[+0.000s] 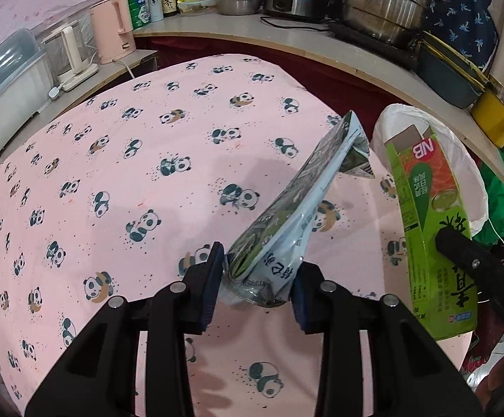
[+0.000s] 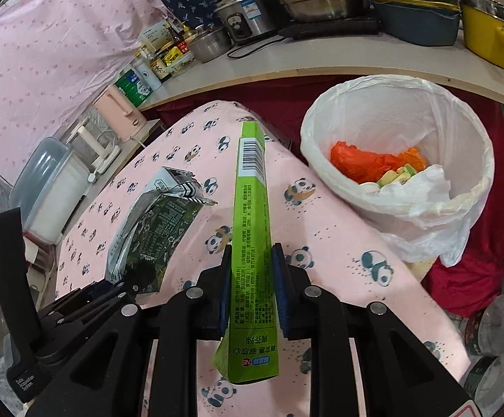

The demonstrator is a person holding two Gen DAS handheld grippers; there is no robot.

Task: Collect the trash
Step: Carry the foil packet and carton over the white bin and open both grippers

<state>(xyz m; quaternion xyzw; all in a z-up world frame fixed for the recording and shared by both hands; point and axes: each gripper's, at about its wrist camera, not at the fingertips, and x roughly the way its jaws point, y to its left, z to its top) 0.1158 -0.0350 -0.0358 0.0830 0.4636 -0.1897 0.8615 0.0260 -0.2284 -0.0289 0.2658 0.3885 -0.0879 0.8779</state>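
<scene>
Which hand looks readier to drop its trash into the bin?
Probably the right. Its claw grips the green box, whose tip already points close beside the lined bin. The left claw holds the crumpled carton further from the bin, behind the green box.

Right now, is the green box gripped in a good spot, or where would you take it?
The right gripper is shut on the green box across its narrow faces, near the lower end. That likely suits it: the box is long and flat, so pads on the thin sides hold firm. Coming from the closed end keeps the open flap leading toward the bin.
</scene>
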